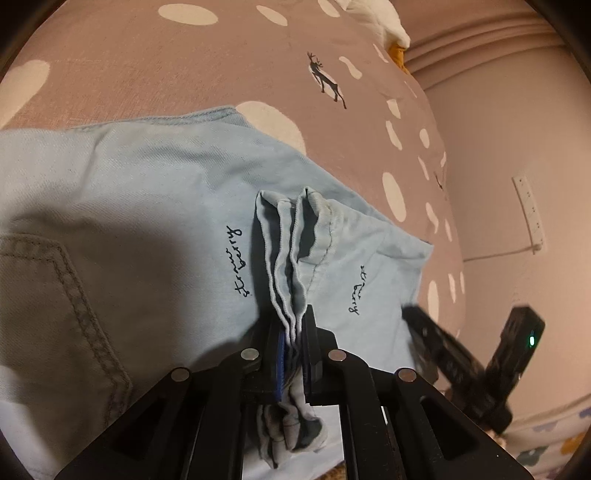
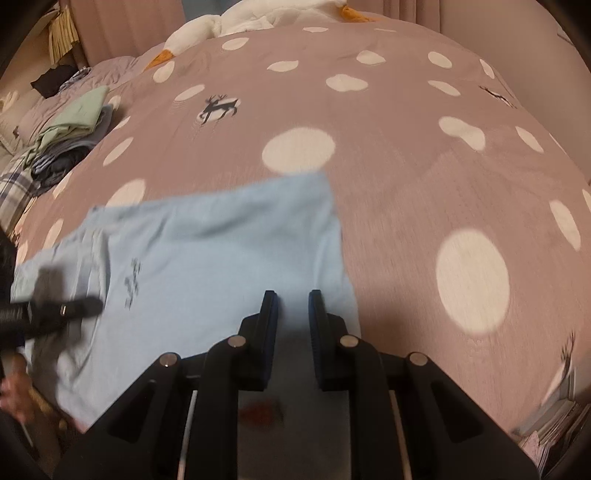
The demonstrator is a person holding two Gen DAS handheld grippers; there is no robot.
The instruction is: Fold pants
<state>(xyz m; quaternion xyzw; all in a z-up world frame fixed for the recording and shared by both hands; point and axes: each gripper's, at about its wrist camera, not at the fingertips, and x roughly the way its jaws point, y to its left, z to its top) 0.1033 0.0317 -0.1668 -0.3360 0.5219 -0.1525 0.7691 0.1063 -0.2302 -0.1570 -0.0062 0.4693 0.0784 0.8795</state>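
Note:
Light blue pants with small black script print lie spread on the pink spotted bedcover. My left gripper is shut on a bunched stack of the pants' hem layers, which stand up between its fingers. In the right wrist view the pants lie flat, folded over. My right gripper is open and empty, just above the pants' right edge. The left gripper shows there at the far left, blurred. The right gripper shows in the left wrist view at the lower right.
A pile of folded clothes sits at the bed's far left. A white goose plush lies at the head of the bed. The bedcover extends to the right of the pants. A wall with a socket strip is to the right.

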